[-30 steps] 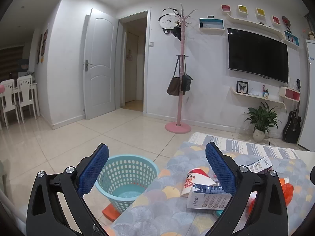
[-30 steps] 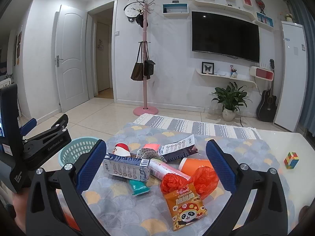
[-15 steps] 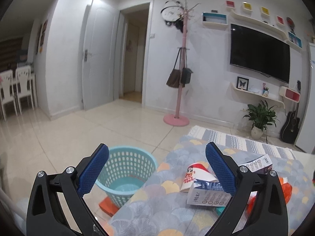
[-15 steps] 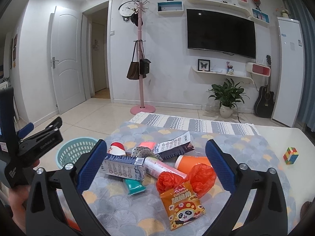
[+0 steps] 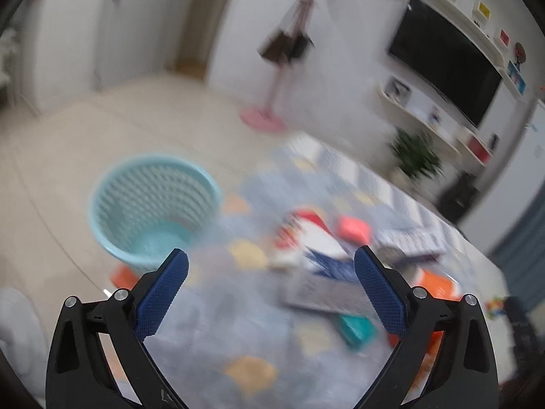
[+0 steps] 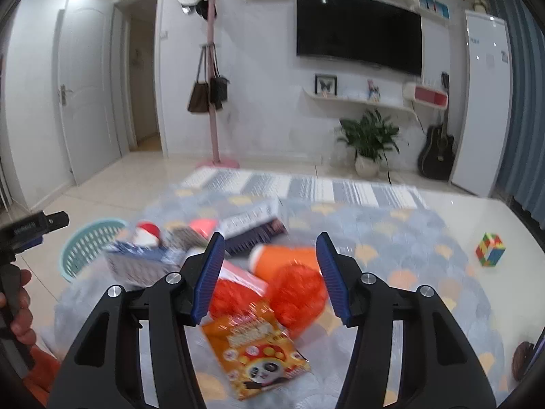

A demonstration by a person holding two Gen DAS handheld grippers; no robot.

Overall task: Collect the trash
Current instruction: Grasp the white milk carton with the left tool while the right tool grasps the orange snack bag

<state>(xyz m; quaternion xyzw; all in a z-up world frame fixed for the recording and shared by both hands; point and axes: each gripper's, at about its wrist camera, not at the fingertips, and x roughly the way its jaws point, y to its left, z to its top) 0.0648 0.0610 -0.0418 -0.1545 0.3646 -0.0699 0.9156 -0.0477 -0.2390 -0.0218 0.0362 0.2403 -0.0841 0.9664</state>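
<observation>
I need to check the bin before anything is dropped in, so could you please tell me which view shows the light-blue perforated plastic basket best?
The left wrist view: the light-blue perforated plastic basket shows whole, interior included, though blurred. The right wrist view shows only part of its rim and wall at the table's left edge.

Trash pile heaped on table; teal basket beside, empty

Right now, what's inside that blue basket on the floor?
The basket looks empty: only its own blue bottom shows through the open top. The picture is blurred, and the tablecloth hides its near lower side.
</observation>
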